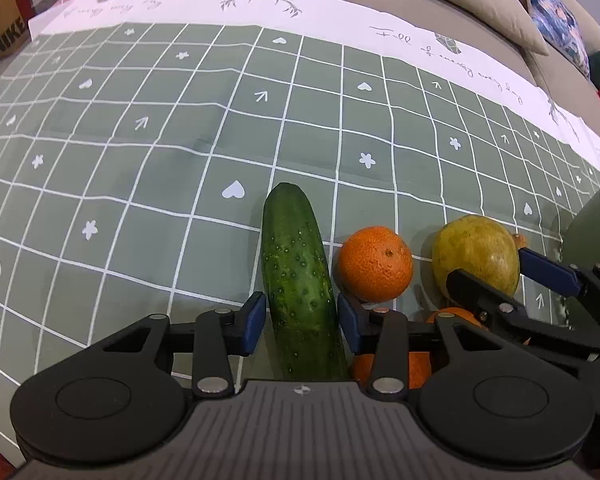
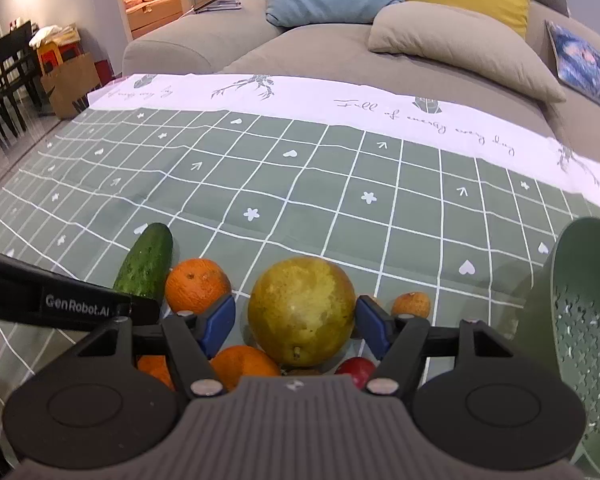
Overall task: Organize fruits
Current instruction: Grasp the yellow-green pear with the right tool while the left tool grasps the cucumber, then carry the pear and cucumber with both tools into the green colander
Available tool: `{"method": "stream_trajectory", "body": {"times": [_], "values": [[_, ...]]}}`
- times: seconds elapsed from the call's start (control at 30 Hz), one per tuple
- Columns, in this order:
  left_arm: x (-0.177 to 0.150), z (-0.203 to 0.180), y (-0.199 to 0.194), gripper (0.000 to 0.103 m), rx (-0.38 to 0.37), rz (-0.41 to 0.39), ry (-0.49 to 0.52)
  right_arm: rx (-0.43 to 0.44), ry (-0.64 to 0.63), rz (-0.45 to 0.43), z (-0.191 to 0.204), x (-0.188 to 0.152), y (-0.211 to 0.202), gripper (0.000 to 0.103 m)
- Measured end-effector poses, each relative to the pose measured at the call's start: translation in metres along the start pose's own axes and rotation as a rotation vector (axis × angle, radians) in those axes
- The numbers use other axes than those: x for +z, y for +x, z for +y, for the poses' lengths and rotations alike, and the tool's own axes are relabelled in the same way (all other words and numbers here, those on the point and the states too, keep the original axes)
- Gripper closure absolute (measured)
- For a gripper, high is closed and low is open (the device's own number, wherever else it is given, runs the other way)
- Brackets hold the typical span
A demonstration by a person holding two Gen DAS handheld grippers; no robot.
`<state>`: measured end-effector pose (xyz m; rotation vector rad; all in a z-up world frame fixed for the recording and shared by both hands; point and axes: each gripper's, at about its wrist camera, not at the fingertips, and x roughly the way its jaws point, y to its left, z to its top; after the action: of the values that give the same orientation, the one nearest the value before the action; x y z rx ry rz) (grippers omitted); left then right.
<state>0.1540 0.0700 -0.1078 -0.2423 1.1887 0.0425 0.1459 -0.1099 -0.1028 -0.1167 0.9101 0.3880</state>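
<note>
left fingers (image 1: 263, 322) straddle the cucumber (image 1: 296, 276), right fingers (image 2: 370, 330) straddle the yellow-green fruit (image 2: 302, 312), neither clamped.

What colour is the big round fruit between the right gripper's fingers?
Yellow-green, mottled: the big round fruit, best in the right wrist view.

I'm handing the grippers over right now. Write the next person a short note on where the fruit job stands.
Left gripper: jaws around the cucumber, pads close to its sides, grip not certain.
Right gripper: jaws around the big yellow-green fruit, small gaps either side.
Oranges and a red fruit lie clustered on the checked cloth.
Green strainer bowl stands to the right; no fruit visible in it.
Left to do: essentially all the sorting.
</note>
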Motion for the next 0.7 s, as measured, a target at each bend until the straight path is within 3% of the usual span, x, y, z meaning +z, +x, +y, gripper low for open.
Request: {"method": "stream_trajectory", "body": {"times": [0.07,0.4,0.7], "values": [[0.000,-0.002,0.000,0.060,-0.004,0.000,0.003,-0.014,-0.013,0.002,0.002,0.000,0.001,0.040],[-0.001,-0.002,-0.001,0.063,0.002,0.003,-0.001,-0.049,-0.074,-0.011,0.007,0.002,0.006,0.045],[-0.008,0.002,-0.031,0.063,-0.010,-0.066,-0.012,-0.023,-0.074,-0.067,0.008,0.007,-0.020,0.047]]}}
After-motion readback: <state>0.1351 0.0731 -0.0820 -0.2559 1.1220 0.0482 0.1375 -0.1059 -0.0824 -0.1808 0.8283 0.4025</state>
